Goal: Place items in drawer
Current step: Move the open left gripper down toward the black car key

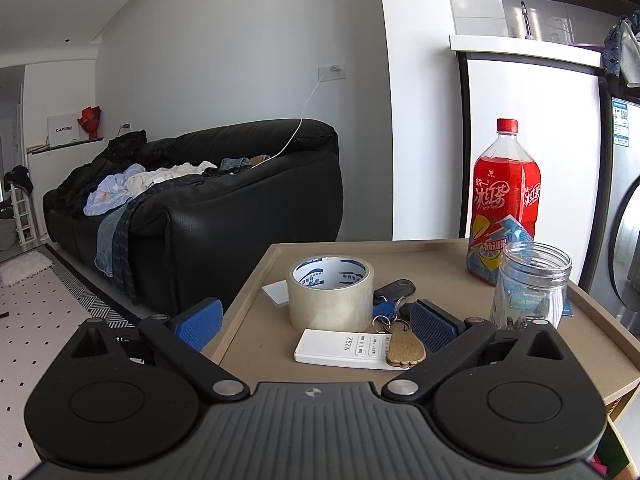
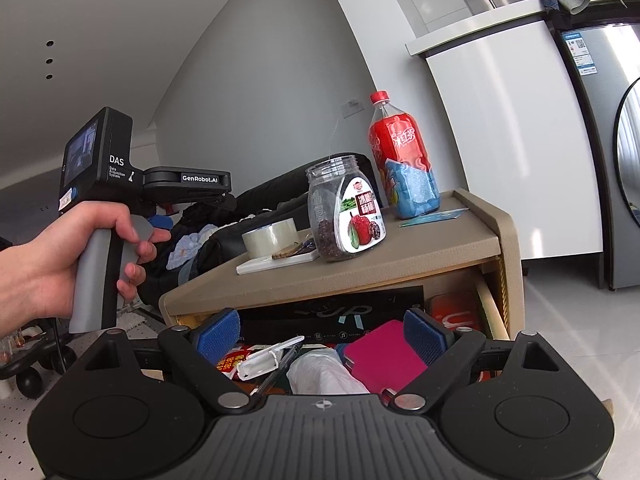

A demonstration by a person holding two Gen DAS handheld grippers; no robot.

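The left gripper (image 1: pixel 316 322) is spread wide and empty above the near edge of the cabinet top (image 1: pixel 436 264), where a white remote (image 1: pixel 340 349), keys (image 1: pixel 390 320) and a tape roll (image 1: pixel 331 293) lie between its fingers. The right gripper (image 2: pixel 320 330) is also wide and empty, over the open drawer (image 2: pixel 486 304) holding a pink wallet (image 2: pixel 386 354) and a plastic bag (image 2: pixel 324 372). A jar (image 2: pixel 344 208) and a red bottle (image 2: pixel 402 160) stand on top.

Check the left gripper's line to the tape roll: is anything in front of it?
Nothing visible blocks it. The left gripper is open, and the tape roll sits straight ahead; the white remote and keys lie beside and below.
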